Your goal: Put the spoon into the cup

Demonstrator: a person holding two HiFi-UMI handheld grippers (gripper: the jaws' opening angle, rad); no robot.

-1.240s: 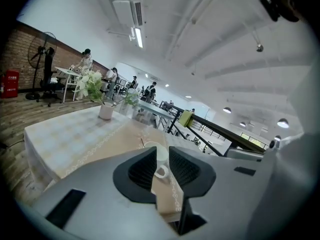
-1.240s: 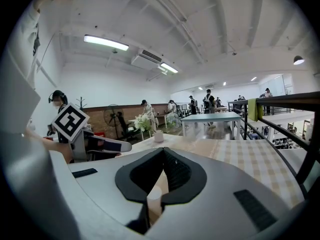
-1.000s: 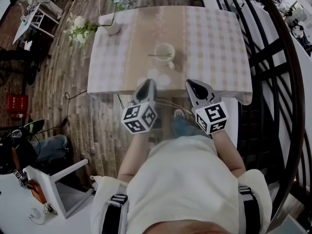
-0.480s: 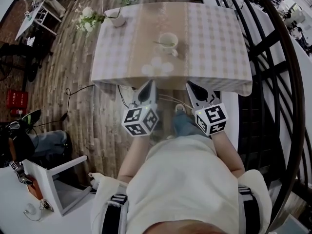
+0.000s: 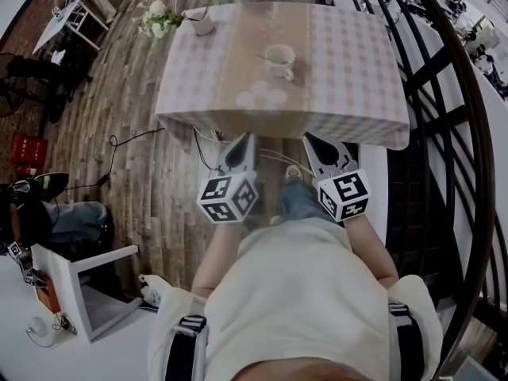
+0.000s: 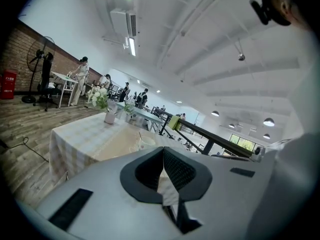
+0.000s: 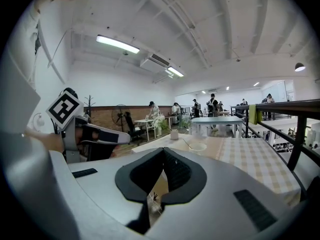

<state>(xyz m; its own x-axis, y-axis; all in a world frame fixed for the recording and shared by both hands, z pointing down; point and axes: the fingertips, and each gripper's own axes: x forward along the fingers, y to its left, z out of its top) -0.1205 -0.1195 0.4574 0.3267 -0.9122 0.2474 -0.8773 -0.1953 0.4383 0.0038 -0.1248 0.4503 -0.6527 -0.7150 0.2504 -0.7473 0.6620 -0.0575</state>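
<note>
**Fingers (image 6: pixel 176 170) shut and empty; spoon (image 5: pixel 266 56) sits in the cup (image 5: pixel 286 62)**

Both pairs of fingers are pressed together with nothing between them. In the left gripper view the left gripper's (image 5: pixel 240 143) ribbed pads meet along one seam, and the right gripper view shows the right gripper (image 5: pixel 314 141) in the same state.

In the head view both grippers hang side by side off the table (image 5: pixel 349 70), at 6 o'clock from its near edge and over the wooden floor (image 5: pixel 135 133). Their marker cubes sit toward the person's body.

The cup stands on the checked cloth at 12 o'clock from the grippers, well apart from both. The spoon lies in it, with its handle reaching over the rim toward 9 o'clock. A vase of flowers (image 5: pixel 202 22) stands at the table's far corner, at about 10 o'clock from the cup. A dark railing (image 5: pixel 444 94) curves along the table's 3 o'clock side.
</note>
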